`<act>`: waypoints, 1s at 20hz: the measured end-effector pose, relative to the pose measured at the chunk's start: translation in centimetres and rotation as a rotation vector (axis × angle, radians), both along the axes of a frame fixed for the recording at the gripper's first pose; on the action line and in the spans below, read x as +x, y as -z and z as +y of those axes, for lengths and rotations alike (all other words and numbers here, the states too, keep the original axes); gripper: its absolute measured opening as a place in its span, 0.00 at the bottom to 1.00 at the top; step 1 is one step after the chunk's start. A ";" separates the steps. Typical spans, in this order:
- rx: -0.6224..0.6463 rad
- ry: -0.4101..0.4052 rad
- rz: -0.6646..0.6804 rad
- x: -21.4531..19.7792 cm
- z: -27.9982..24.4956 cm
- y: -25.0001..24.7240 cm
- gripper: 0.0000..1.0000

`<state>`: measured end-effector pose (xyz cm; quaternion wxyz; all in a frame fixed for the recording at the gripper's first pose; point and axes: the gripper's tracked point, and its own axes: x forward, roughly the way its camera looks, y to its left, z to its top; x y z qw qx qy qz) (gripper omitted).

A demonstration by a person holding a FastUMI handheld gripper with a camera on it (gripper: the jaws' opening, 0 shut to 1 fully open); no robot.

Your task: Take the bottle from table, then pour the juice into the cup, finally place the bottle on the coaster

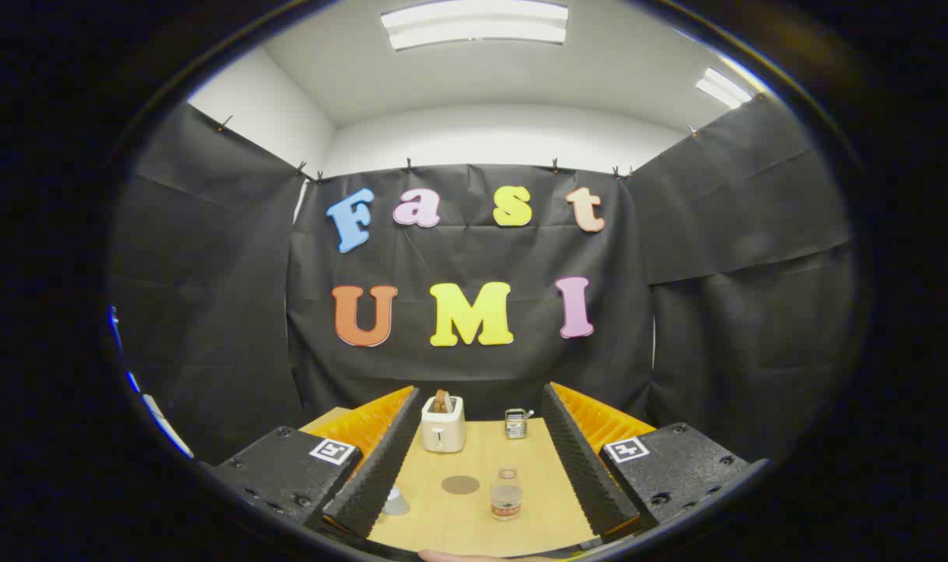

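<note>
We see a brightly and evenly lit booth. Light comes from 2 ceiling panels (474,23), the nearer one blown out to near white, the other a glaring strip off to the side (722,87). The white upper walls reflect it softly. The black cloth (474,257) soaks up light, showing only faint creases and a mild sheen. On the table (474,527) shadows are short and weak; the bottle (506,495) casts almost none. Fisheye distortion bends the cloth's edges and ceiling lines strongly toward the rim, where detail softens and a thin blue fringe appears. The centre is sharp; the gripper (474,499), fingers spread wide, is slightly soft near its base.
</note>
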<state>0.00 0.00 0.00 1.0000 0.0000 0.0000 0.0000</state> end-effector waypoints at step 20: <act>-0.024 0.001 0.000 2.1 -0.7 2.5 1.00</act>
